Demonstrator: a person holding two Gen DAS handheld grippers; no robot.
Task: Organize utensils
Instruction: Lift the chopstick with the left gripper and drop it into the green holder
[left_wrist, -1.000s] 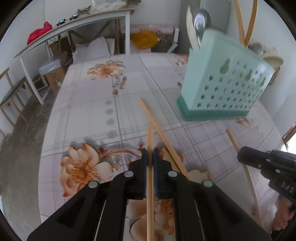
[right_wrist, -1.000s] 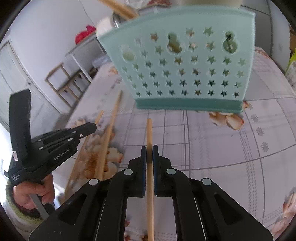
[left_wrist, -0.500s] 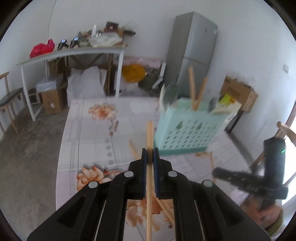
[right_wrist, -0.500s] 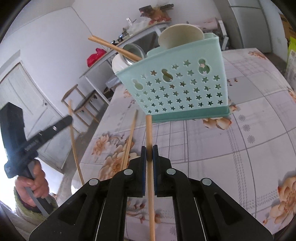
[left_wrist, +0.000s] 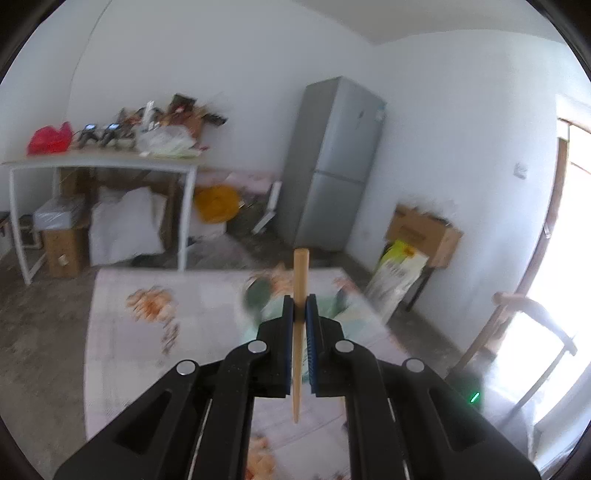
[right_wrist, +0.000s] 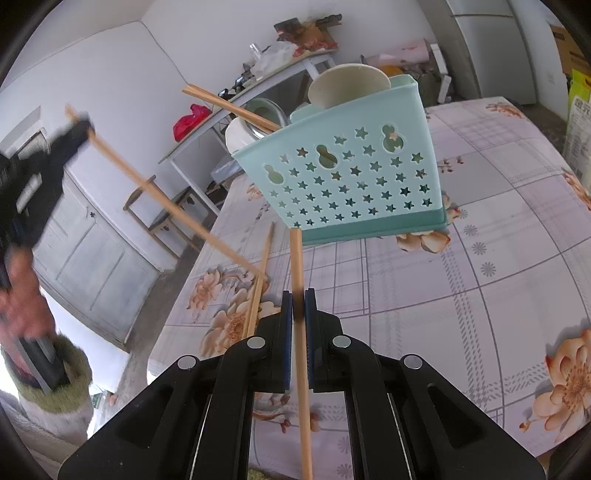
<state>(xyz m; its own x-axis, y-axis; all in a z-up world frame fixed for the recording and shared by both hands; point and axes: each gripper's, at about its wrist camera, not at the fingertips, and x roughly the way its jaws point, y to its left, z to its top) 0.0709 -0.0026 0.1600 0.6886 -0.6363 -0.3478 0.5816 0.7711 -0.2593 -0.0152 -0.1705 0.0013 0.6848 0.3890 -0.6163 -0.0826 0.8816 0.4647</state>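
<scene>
Chopsticks are going into the mint-green holder (right_wrist: 354, 177), which is standing near the far edge of the table (right_wrist: 498, 258). The left gripper (left_wrist: 300, 325) is clamping one chopstick (left_wrist: 299, 317) high above the table. The right gripper (right_wrist: 298, 314) is pinching another chopstick (right_wrist: 297, 280), its tip just before the holder's base. One chopstick (right_wrist: 260, 280) is lying near the left edge. I think each tip should be aiming down over the open top before release.

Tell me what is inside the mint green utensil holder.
Sticking out of the utensil holder: two chopsticks, a metal ladle and pale spoon bowls. Its perforated wall hides their lower ends.
</scene>
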